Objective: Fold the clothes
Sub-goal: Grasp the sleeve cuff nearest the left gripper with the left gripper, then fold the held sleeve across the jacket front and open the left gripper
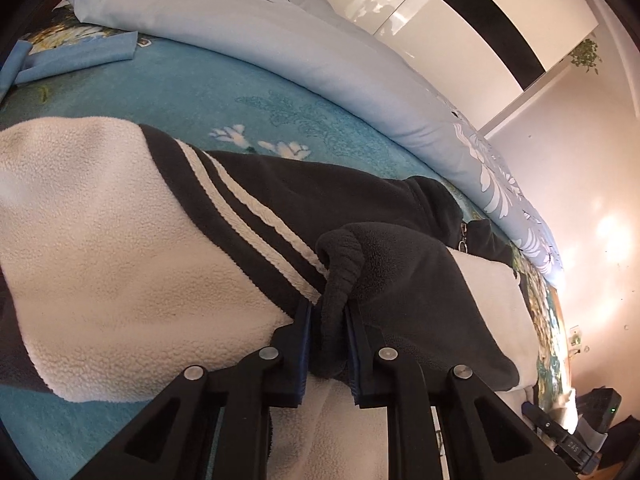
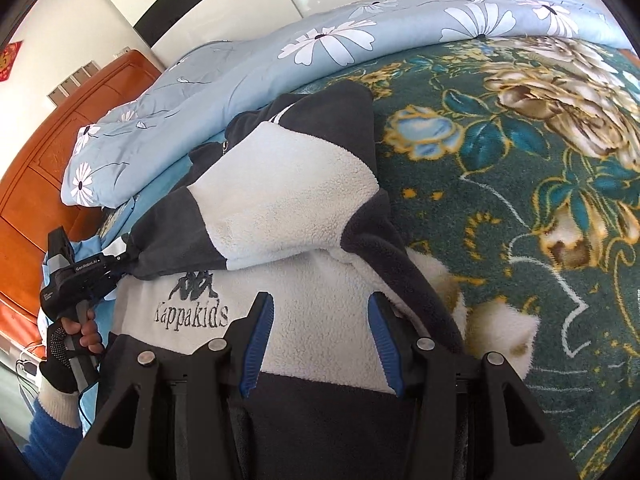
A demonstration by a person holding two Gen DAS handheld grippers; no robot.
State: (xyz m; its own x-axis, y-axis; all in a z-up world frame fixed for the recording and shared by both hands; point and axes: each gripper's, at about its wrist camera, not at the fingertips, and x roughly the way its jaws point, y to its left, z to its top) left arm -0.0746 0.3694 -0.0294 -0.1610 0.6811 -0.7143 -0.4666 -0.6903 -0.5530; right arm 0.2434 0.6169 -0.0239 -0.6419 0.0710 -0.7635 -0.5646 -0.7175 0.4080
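Black jaws of the left gripper (image 1: 328, 320) sit closest to the lens, pinched tight on the dark ribbed cuff (image 1: 340, 276) of 1 sleeve; the cuff bulges up between the blue pads.

Bed blanket (image 2: 520, 200), teal with large gold flowers, carries the work. Pale blue floral duvet (image 2: 280, 52) is bunched along its far side.

Fleece jacket (image 2: 288, 316), cream and dark grey with a "Kappakids" logo, lies spread on the blanket, front up, zip pull showing near the collar.

Sleeve (image 2: 280, 200), dark and cream, is drawn across the chest above the logo, its cuff end held at the left side by the left gripper (image 2: 120, 258).

Right gripper (image 2: 320, 336) hangs over the lower cream panel, jaws about half spread, pads apart, nothing between them.

Folded blue item (image 1: 80, 56) lies farther up the bed.

Progress, as judged: 1 sleeve folded in but not yet released. Other sleeve not clearly traced here. Body fold remains. Early to middle stage.
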